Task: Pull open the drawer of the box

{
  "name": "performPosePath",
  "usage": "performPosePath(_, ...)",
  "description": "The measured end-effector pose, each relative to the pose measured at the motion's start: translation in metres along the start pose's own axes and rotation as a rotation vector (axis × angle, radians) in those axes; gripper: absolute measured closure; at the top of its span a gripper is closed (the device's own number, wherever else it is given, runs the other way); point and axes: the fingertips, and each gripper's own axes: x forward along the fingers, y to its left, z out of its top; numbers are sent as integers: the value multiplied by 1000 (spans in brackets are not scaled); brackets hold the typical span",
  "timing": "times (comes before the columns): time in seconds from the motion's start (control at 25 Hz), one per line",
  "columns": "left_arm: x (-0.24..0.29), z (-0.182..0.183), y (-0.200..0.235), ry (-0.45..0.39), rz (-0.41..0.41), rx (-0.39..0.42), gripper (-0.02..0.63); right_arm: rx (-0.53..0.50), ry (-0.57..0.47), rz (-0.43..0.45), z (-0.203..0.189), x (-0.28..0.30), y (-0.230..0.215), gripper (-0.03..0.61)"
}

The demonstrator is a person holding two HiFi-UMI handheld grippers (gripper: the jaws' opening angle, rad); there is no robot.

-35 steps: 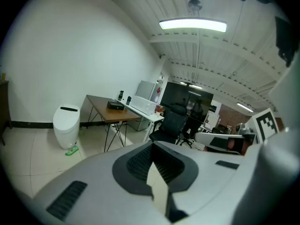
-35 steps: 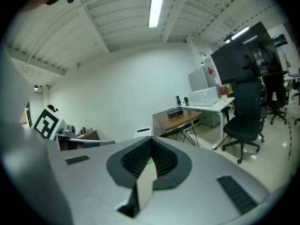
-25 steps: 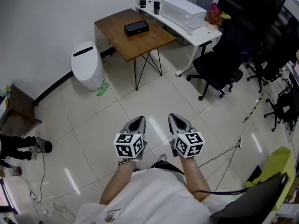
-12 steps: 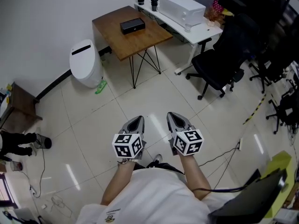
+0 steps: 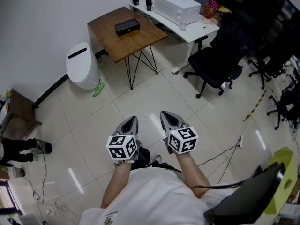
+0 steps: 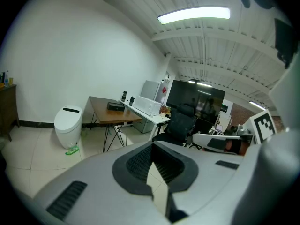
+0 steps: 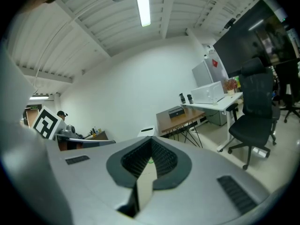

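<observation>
Left gripper and right gripper both pressed together, holding nothing; black box sits on wooden counter, well apart

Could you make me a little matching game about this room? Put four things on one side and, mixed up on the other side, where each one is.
Things:
1. black box
2. white rounded bin
3. black office chair
4. white appliance

Places:
A. on top of the white desk
B. on the floor by the wall, left of the wooden table
C. on top of the wooden table
D. on the floor in front of the white desk

Pairs: 1-C, 2-B, 3-D, 4-A.
</observation>
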Motion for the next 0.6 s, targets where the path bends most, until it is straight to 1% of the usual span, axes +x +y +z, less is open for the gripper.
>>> performPosePath(0.08,4,0,0,0,3,-2,611,-1,2,6,1,3,-2,592)
performPosePath(0.32,20,4,4,3,-22,-7,611,2,9,-7,2,16,-9,592)
performPosePath(0.6,46,13,13,5,-41,-18,611,0,18,-32,9,35,-29,592)
